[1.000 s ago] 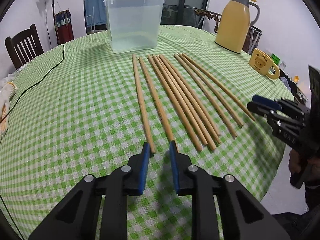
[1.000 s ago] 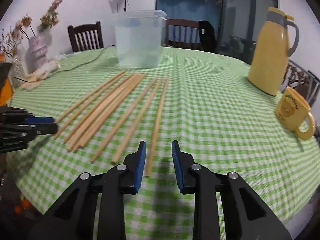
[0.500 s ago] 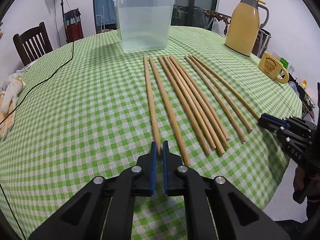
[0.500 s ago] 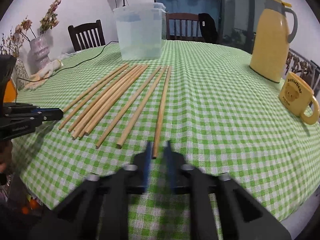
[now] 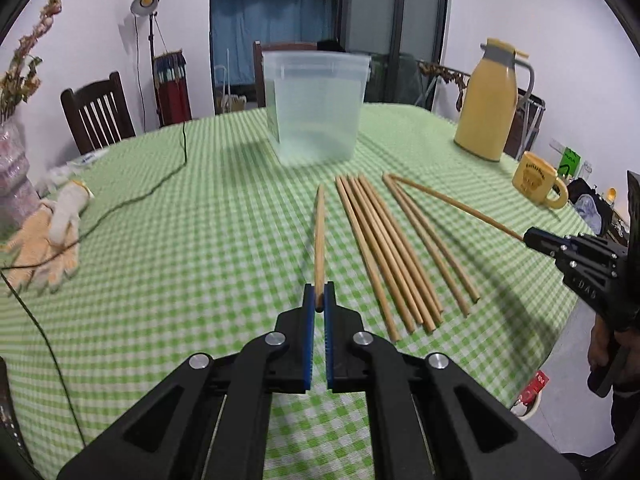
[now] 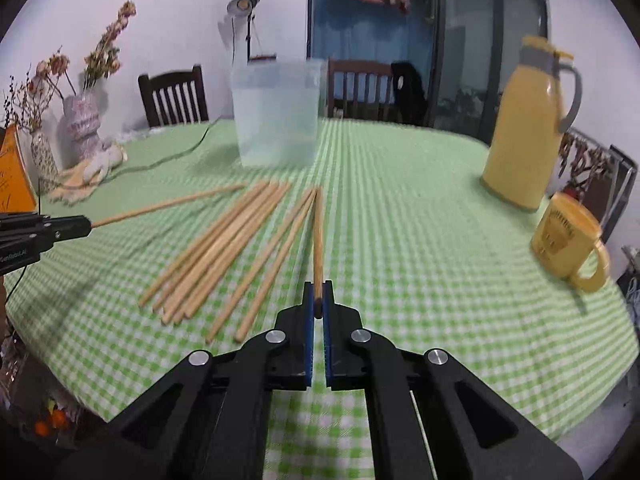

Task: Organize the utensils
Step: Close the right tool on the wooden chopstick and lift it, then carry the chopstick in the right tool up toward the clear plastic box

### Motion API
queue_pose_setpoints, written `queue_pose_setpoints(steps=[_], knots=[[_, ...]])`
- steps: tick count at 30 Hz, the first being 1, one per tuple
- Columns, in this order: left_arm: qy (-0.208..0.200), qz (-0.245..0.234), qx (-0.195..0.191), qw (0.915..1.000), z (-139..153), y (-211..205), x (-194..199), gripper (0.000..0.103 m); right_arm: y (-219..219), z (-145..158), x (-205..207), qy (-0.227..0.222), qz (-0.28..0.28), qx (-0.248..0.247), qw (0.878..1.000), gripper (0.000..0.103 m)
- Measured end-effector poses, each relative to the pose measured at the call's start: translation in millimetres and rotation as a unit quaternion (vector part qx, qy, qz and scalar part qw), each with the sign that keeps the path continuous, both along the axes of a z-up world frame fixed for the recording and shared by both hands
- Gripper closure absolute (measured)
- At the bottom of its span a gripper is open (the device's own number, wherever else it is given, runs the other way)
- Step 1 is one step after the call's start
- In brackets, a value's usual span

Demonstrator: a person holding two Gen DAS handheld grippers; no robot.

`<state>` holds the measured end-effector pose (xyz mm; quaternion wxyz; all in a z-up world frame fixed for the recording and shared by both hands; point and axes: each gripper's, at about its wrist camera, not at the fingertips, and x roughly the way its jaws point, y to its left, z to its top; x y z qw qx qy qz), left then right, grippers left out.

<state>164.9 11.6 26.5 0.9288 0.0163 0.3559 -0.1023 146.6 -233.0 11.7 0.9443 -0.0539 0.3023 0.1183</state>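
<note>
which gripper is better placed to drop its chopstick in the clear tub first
Left, marginally. Both grippers are shut on a chopstick. In the left wrist view the left gripper and its chopstick aim almost at the clear tub; from the right gripper the tub sits off to the left.

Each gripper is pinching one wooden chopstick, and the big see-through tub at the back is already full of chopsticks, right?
Not quite. The left gripper and right gripper each pinch one chopstick, but the clear tub holds no chopsticks; the left wrist view shows it. The other chopsticks lie on the green checked tablecloth.
</note>
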Motion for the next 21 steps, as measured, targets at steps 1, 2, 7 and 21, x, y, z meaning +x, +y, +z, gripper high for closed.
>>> queue_pose_setpoints(steps=[1,2,7,21], knots=[[-0.005,0.001,-0.003,1.0000,5,2,-2,0.102,-1,6,-2,-0.009,-0.002,0.000,1.000,0.099],[-0.012,0.000,-0.005,0.9999,10,5,-5,0.102,-3,10,-3,-0.014,-0.004,-0.001,1.000,0.099],[-0.027,0.000,-0.010,0.9996,20,8,-13,0.102,-7,4,-5,0.005,-0.003,0.008,1.000,0.099],[-0.064,-0.005,-0.012,0.9979,49,16,-16,0.102,-13,5,-8,0.004,-0.018,-0.006,1.000,0.099]])
